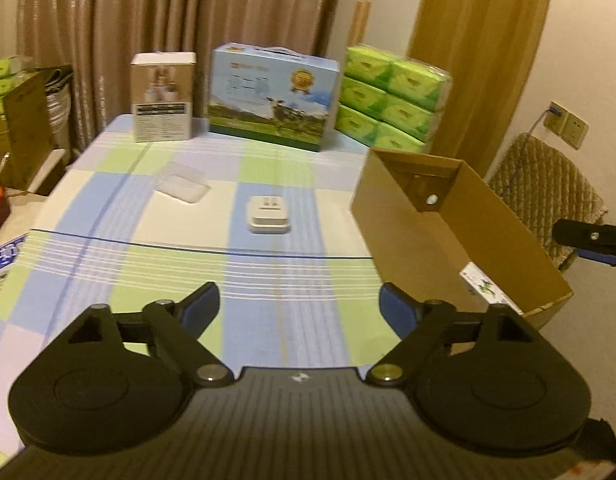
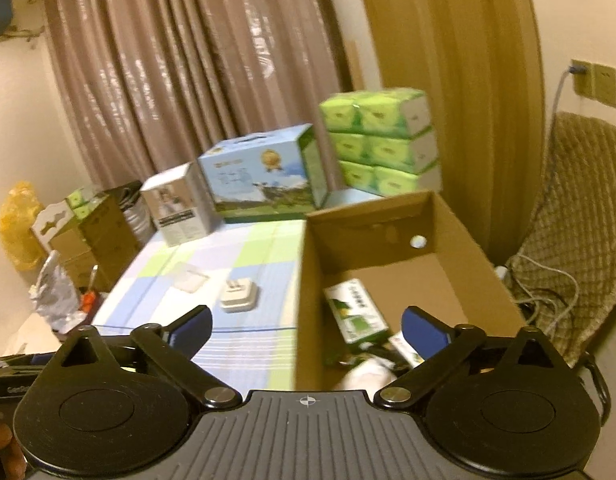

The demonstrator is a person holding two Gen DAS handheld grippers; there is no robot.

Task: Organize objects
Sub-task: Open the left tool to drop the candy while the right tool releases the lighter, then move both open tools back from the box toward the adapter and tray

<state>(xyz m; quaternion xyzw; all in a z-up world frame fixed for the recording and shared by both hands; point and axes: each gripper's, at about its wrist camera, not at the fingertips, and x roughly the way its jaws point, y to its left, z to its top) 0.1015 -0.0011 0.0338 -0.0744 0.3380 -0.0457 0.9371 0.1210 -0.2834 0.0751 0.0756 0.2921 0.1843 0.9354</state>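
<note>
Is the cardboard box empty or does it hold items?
Holds items: the open-topped cardboard box contains a green-and-white packet and other small items at its near end.

Blue-green checked tablecloth [image 1: 268, 272]; brown cardboard box [image 1: 424, 232]; white adapter [image 1: 268, 216]; green tissue packs [image 1: 392, 96]

brown curtains [image 1: 180, 32] behind checked table [image 1: 268, 280], quilted chair [image 2: 576, 220].

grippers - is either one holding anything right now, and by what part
Nothing is held. The left gripper and the right gripper both stand open with nothing between their fingers.
</note>
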